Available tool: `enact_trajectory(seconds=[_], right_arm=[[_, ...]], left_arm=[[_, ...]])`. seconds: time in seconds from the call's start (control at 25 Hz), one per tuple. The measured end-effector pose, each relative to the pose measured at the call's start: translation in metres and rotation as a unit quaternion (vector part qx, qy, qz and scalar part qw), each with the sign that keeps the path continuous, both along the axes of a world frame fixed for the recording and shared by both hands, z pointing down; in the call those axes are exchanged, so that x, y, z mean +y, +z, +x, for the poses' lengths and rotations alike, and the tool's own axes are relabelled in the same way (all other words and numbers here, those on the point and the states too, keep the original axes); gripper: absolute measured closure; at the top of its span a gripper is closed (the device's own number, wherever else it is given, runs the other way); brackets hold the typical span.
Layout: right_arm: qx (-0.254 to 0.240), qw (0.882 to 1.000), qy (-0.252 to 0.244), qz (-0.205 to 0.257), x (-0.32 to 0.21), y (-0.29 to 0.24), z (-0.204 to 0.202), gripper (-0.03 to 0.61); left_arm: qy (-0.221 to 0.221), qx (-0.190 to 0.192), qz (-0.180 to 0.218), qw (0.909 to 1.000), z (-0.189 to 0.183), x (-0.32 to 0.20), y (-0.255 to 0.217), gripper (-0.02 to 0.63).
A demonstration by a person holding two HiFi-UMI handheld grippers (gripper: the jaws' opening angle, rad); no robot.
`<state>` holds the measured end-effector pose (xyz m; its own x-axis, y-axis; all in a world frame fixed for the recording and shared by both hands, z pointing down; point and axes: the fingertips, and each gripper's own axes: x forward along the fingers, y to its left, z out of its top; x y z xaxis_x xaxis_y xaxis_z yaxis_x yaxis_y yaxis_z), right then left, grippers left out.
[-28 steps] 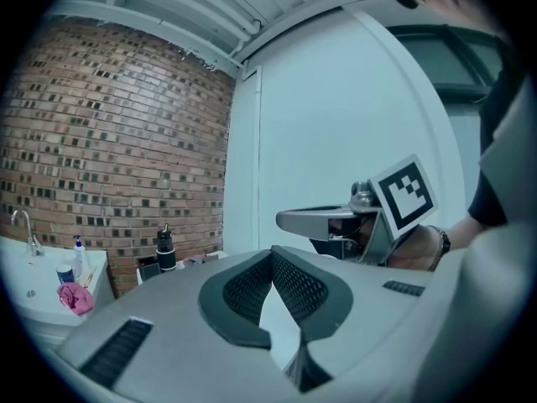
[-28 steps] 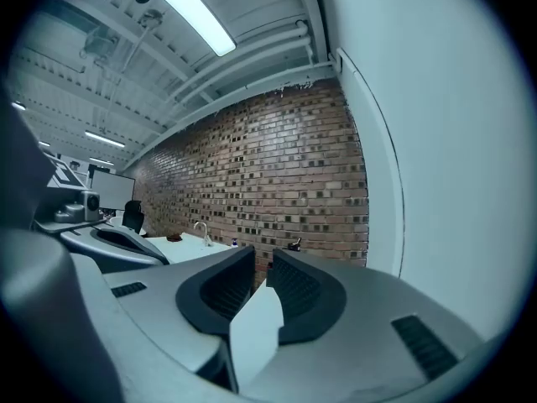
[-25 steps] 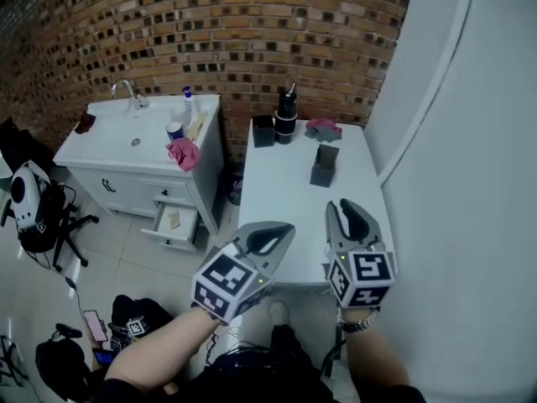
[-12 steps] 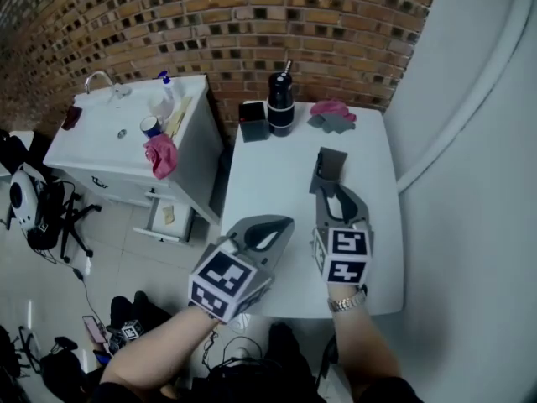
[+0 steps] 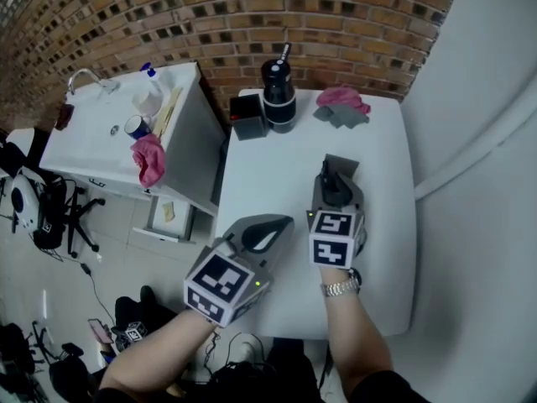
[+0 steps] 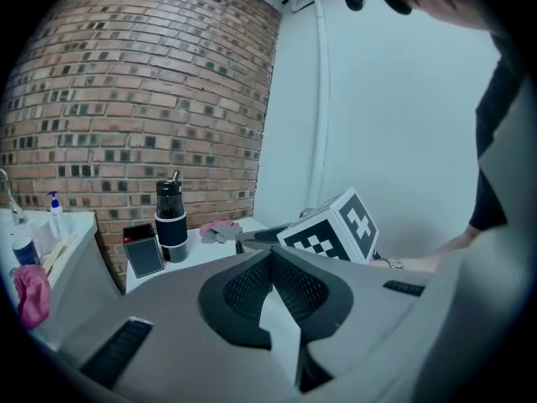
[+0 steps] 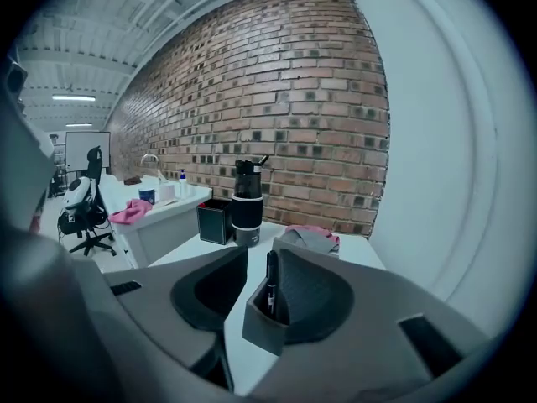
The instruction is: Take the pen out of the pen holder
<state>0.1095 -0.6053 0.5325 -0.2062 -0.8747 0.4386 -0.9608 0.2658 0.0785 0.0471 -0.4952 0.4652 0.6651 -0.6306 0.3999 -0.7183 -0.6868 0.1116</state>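
Note:
A grey pen holder (image 5: 342, 164) stands on the white table (image 5: 268, 175), right of its middle. A black pen (image 7: 271, 280) stands upright inside the pen holder (image 7: 267, 321). My right gripper (image 5: 337, 185) is open wide, with one jaw on each side of the holder; neither pad presses on it. In the right gripper view the right gripper (image 7: 262, 263) frames the pen. My left gripper (image 5: 285, 222) hovers over the table's front left edge, shut and empty. In the left gripper view the left gripper (image 6: 271, 255) shows its tips together, and the right gripper's marker cube (image 6: 331, 229) lies beyond them.
A black bottle (image 5: 278, 95) and a black box (image 5: 248, 116) stand at the table's back edge, with a pink and grey cloth (image 5: 342, 105) beside them. A white sink cabinet (image 5: 126, 133) with an open drawer (image 5: 172, 217) stands left. A white wall runs along the right.
Both grippers moved forward and down over the table. The right gripper reached the pen holder and now straddles it with wider jaws. The left gripper stayed shut.

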Motion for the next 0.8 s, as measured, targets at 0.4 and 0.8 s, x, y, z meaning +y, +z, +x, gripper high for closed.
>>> enact_trajectory(seconds=[0.4,0.8], right_arm=[[0.016,0.998,0.051,-0.022,-0.033,0.033,-0.002,0.449],[0.008,0.995,0.094,-0.032,-0.045,0.043,0.006,0.498]], left_arm=[[-0.009,-0.003,-0.024,0.9997,-0.013,-0.026,0.022,0.611],[-0.013,-0.004,-0.031,0.9994,-0.019,-0.034,0.028,0.611]])
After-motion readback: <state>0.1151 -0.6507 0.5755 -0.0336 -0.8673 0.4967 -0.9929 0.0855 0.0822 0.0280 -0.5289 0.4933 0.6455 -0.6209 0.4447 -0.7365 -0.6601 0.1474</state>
